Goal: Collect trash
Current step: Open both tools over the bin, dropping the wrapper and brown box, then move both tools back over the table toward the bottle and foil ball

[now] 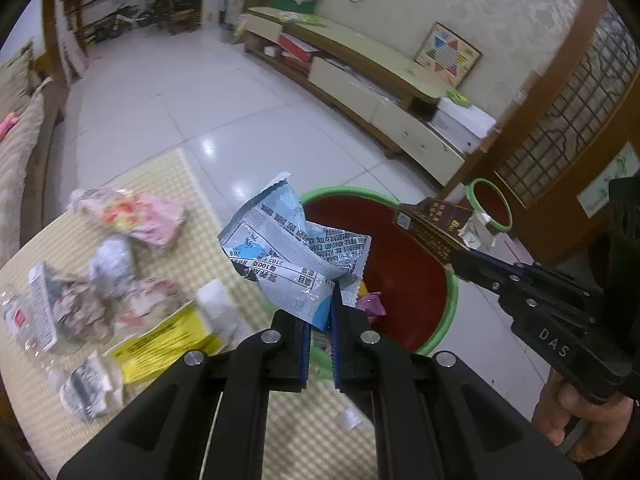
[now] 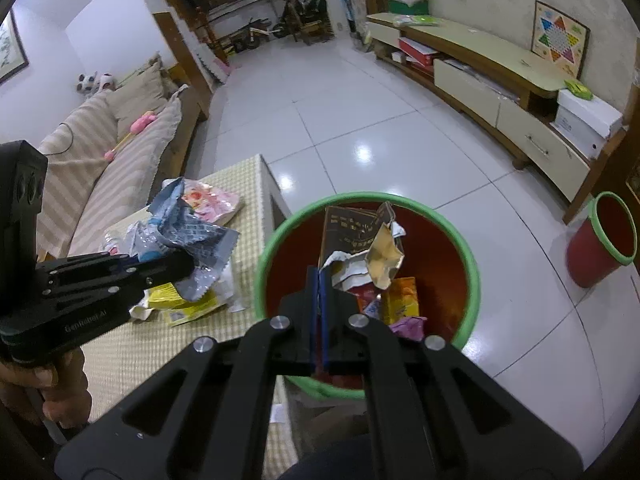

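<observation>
Blue-and-white printed wrapper (image 1: 296, 248), crumpled, was pinched in the closed left claw (image 1: 320, 320) above the near rim of the red, green-rimmed bin (image 1: 450, 300). Dark brown torn carton (image 2: 352, 232) was clamped in the closed right claw (image 2: 319, 280) directly over the bin's mouth, above wrappers lying inside. Remaining litter, including a yellow box (image 1: 168, 344), lay on the checked bench (image 1: 160, 184) just beside the bin.
</observation>
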`<state>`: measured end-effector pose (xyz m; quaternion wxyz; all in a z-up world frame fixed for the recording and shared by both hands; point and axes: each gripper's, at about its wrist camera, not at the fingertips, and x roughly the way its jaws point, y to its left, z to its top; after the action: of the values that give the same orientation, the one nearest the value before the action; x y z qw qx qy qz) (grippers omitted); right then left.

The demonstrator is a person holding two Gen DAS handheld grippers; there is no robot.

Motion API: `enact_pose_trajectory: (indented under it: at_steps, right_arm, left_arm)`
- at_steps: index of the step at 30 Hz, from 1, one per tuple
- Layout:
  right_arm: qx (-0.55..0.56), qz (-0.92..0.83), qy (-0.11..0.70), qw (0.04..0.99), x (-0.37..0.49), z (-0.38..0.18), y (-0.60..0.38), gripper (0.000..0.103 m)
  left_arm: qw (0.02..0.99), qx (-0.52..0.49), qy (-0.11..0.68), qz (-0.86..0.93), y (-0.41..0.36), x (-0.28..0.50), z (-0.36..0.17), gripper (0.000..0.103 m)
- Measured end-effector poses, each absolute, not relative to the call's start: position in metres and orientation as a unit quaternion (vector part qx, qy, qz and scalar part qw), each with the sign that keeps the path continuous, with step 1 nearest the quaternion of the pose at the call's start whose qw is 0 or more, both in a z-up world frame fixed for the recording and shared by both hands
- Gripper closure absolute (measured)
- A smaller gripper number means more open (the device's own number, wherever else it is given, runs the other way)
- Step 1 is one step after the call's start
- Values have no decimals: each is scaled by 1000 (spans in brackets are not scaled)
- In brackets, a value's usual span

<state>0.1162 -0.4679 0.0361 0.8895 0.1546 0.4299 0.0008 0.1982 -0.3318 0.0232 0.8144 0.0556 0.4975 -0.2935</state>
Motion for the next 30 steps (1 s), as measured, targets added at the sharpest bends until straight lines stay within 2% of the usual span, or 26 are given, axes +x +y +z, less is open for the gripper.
enact_pose_trajectory:
  at_steps: [10,16,17,18,19,20,21,22,23,25,29,30]
  right_arm:
    - [168,-8,449,877,120,17,-489,101]
    - [172,-9,453,875,119,13,-491,101]
    - [174,-12,454,874,119,12,-491,101]
    - [175,-12,455,873,120,11,-491,100]
    - [178,-10,458,871,120,10,-491,99]
    - [181,-10,460,869,122,10,-490,97]
    - [183,-10,461,868,122,9,-491,87]
    - [182,-10,461,868,122,9,-490,78]
    - [182,-8,461,869,122,8,-491,74]
    - [182,-9,459,870,121,9,-490,56]
    - [180,-16,452,874,117,12,-486,39]
    - [179,-18,449,875,115,14,-485,29]
  left_arm:
    - [797,73,515,-306,-361,210,4,95]
    - [793,69,520,-310,-365,211,-2,90]
    - [793,68,520,-311,-365,211,-1,85]
    - [793,66,520,-310,-365,212,-1,69]
    - [794,63,519,-308,-364,213,-1,59]
    - [796,57,519,-307,-362,213,0,42]
    - [798,53,517,-305,-361,214,1,35]
    - [800,52,516,-301,-359,214,2,33]
    - [802,52,515,-297,-356,215,3,29]
    - [805,49,514,-291,-351,215,4,25]
    - [815,41,510,-274,-335,216,9,17]
    - [817,36,508,-270,-330,216,11,15]
